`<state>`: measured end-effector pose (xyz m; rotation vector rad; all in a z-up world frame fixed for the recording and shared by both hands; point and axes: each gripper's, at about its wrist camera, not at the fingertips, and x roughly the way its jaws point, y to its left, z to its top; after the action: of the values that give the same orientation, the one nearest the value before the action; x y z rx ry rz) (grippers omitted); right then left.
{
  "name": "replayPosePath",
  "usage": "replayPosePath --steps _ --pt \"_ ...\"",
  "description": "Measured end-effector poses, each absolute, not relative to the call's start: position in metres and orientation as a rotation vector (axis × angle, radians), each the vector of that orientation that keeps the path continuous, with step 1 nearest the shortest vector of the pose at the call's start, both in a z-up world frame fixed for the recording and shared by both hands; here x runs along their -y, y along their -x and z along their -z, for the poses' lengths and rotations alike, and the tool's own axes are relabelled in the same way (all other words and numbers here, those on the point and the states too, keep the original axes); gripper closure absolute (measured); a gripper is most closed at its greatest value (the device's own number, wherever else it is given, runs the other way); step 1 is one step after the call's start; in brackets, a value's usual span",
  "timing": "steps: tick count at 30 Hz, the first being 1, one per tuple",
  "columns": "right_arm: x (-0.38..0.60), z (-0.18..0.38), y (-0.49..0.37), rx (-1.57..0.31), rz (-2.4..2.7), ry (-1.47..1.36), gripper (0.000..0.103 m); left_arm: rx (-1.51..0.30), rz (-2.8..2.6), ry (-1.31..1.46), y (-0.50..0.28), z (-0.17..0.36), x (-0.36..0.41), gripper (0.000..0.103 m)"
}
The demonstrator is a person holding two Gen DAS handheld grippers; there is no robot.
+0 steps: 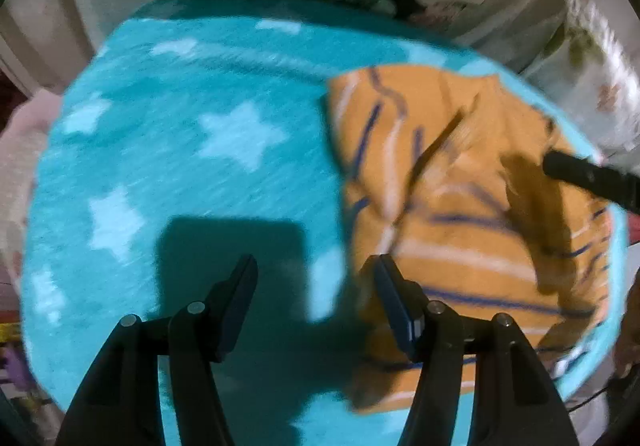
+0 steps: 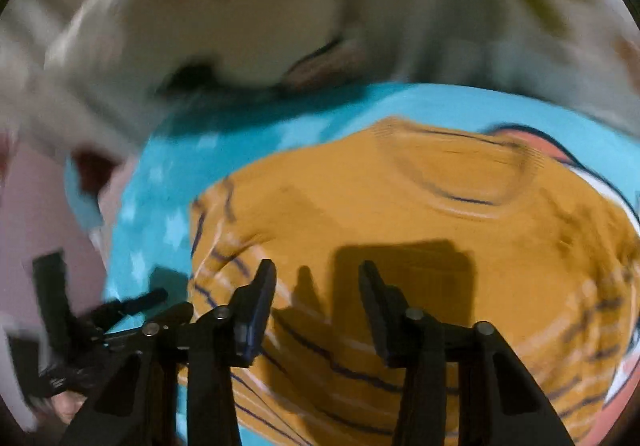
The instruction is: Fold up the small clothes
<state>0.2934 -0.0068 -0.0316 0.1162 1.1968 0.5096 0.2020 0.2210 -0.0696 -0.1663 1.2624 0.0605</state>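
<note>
Small orange knit garment with navy and white stripes lies on a round turquoise fleece cover with pale stars, toward the cover's right side in the left wrist view; whether a table or a stool is under the cover cannot be told. Left hand-held gripper: jaws wide apart, nothing between them, its right finger at the garment's left edge, its left finger over bare cover. Right hand-held gripper: jaws also wide, empty, poised over the striped lower part of the garment. Judged step: an early one, with both tools positioning for a grasp; the cloth is rumpled, one flap turned over, and no clean fold is visible. The next move likely calls for each gripper to close on an edge or corner, then carry it across in an even fold. Both views are motion-blurred. The left wrist view alone shows the wide bare area of the cover and one dark finger of the right tool reaching in over the garment. The right wrist view alone shows the rounded neckline, a coral-and-white printed patch on the cover beyond the garment, and the left tool at lower left.
</note>
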Motion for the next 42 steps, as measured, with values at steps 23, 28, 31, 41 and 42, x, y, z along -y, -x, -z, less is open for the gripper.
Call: replayPosePath --steps 23,28,31,41,42 --pt "-0.03 0.016 -0.281 -1.132 -0.537 -0.017 0.043 -1.133 -0.141 0.118 -0.161 0.022 -0.231 0.043" --pt "0.044 0.033 -0.257 -1.184 -0.497 -0.133 0.043 -1.139 -0.124 0.09 -0.163 0.018 -0.202 0.037" --pt "0.088 0.054 -0.247 -1.22 -0.432 -0.204 0.043 -1.148 -0.132 0.078 -0.158 0.016 -0.187 0.037" --pt "0.226 0.055 -0.227 -1.146 -0.221 -0.402 0.049 -1.17 -0.134 0.022 -0.143 0.01 -0.127 0.035" --pt "0.232 0.049 -0.222 -1.129 -0.228 -0.404 0.049 -1.169 -0.131 0.014 -0.141 0.009 -0.12 0.035"
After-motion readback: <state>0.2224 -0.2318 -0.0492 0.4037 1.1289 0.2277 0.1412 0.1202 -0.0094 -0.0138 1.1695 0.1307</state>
